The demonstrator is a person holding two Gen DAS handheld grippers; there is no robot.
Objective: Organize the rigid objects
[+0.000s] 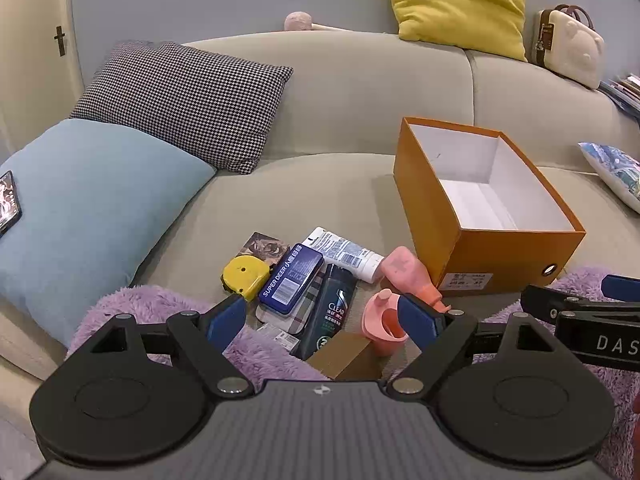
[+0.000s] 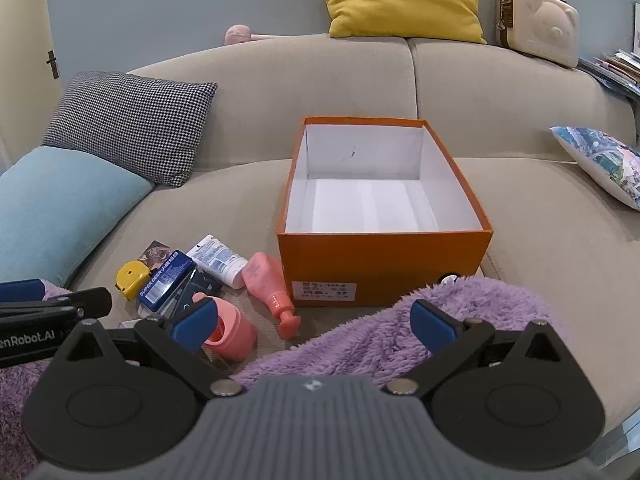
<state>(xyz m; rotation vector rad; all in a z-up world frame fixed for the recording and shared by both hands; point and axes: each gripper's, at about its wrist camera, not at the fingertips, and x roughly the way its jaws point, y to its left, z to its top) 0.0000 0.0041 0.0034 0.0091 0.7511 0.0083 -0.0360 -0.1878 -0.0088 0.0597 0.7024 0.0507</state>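
Note:
A pile of small items lies on the beige sofa seat: a yellow tape measure (image 1: 245, 276), a blue tin (image 1: 291, 279), a dark shampoo bottle (image 1: 332, 314), a white tube (image 1: 345, 253), a pink bottle (image 1: 412, 272) and a pink cup (image 1: 383, 322). An orange box (image 1: 486, 208) with a white, empty inside stands to their right. My left gripper (image 1: 322, 318) hovers open just in front of the pile. My right gripper (image 2: 314, 322) is open too, near the pink cup (image 2: 230, 330) and facing the orange box (image 2: 380, 200).
A purple fluffy blanket (image 2: 380, 336) covers the seat's front edge. Blue (image 1: 80, 204) and houndstooth (image 1: 180, 104) cushions lie left, a yellow cushion (image 1: 460, 0) and cream case (image 1: 570, 46) on the backrest, a printed cushion (image 2: 600, 160) right. A brown cardboard piece (image 1: 344, 354) lies near the pile.

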